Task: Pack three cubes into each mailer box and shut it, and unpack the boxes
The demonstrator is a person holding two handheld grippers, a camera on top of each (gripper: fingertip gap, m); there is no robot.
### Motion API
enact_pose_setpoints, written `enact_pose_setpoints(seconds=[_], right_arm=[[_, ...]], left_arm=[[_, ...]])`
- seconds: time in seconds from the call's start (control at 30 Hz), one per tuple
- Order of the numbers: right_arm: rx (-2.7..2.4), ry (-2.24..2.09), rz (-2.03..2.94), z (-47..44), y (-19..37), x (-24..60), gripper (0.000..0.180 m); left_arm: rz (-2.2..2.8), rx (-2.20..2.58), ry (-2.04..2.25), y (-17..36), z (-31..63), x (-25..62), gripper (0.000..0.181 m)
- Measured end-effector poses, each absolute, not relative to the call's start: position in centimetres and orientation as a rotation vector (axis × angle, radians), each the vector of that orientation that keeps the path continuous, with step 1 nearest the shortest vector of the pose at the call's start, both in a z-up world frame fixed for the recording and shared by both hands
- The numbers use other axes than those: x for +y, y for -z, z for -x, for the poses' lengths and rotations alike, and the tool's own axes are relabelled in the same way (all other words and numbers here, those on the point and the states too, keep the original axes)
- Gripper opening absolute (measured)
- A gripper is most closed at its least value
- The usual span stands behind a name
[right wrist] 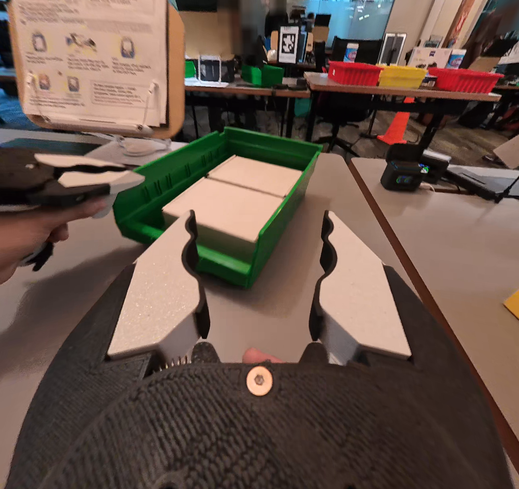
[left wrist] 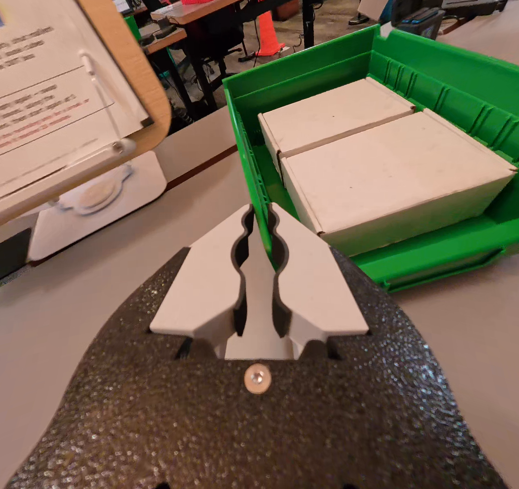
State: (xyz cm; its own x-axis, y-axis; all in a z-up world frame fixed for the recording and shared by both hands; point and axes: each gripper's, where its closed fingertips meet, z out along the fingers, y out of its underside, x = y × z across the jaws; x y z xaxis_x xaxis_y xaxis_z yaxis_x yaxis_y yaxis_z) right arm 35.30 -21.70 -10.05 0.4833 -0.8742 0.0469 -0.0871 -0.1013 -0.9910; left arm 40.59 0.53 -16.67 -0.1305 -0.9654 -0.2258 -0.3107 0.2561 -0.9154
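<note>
Two shut white mailer boxes lie side by side in a green bin (right wrist: 280, 222): a near box (right wrist: 224, 205) and a far box (right wrist: 255, 172). No cubes show. My right gripper (right wrist: 259, 214) is open and empty, held above the table just in front of the bin's near end. My left gripper (left wrist: 261, 214) has its jaws almost together with nothing between them, its tips close to the bin's (left wrist: 309, 68) left wall near the front corner. The left wrist view shows the near box (left wrist: 393, 174) and the far box (left wrist: 337, 110). The left gripper (right wrist: 132, 176) also shows in the right wrist view, held by a hand (right wrist: 28, 236).
A paper stand (left wrist: 56, 82) on a white base (left wrist: 98, 194) stands left of the bin; it also shows in the right wrist view (right wrist: 90, 48). A table seam (right wrist: 393, 236) runs along the right. A black device (right wrist: 404, 174) sits on the neighbouring table, with a yellow corner (right wrist: 512, 304) at the right edge.
</note>
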Motion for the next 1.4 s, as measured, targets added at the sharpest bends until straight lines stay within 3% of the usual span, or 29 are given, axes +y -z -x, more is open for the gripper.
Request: enact_pose_setpoints(seconds=[0.27, 0.57, 0.77, 1.0, 1.1, 1.17, 1.23, 1.4], right_arm=[[0.566, 0.680, 1.538, -28.7, 4.5, -10.1, 0.093], [0.338, 0.250, 1.685, -23.3, 0.4, 16.7, 0.099], [0.523, 0.057, 2.009, -24.5, 7.5, 32.7, 0.101], [0.804, 0.077, 2.193, -27.3, 16.9, 37.9, 0.106], [0.784, -0.003, 2.240, -25.9, 19.4, 39.6, 0.091], [0.765, -0.029, 2.309, -24.8, 21.3, 39.9, 0.056], [0.814, 0.107, 2.286, -26.0, 21.9, 39.7, 0.034], [0.857, 0.010, 2.217, -26.2, 20.4, 40.5, 0.024]], left_arm=[[1.206, 1.513, 0.954, 16.5, -26.0, 8.7, 0.004], [1.232, 1.314, 0.928, 16.2, -13.4, 14.9, 0.004], [1.211, 1.334, 0.910, 16.2, -12.0, 16.5, 0.004], [1.238, 1.222, 0.896, 16.1, -8.7, 18.2, 0.004], [1.237, 1.208, 0.856, 16.1, -7.6, 18.7, 0.005], [1.243, 1.200, 0.844, 16.1, -7.1, 19.3, 0.005], [1.244, 1.195, 0.824, 16.1, -6.6, 19.9, 0.006], [1.250, 1.178, 0.788, 16.1, -5.5, 21.3, 0.006]])
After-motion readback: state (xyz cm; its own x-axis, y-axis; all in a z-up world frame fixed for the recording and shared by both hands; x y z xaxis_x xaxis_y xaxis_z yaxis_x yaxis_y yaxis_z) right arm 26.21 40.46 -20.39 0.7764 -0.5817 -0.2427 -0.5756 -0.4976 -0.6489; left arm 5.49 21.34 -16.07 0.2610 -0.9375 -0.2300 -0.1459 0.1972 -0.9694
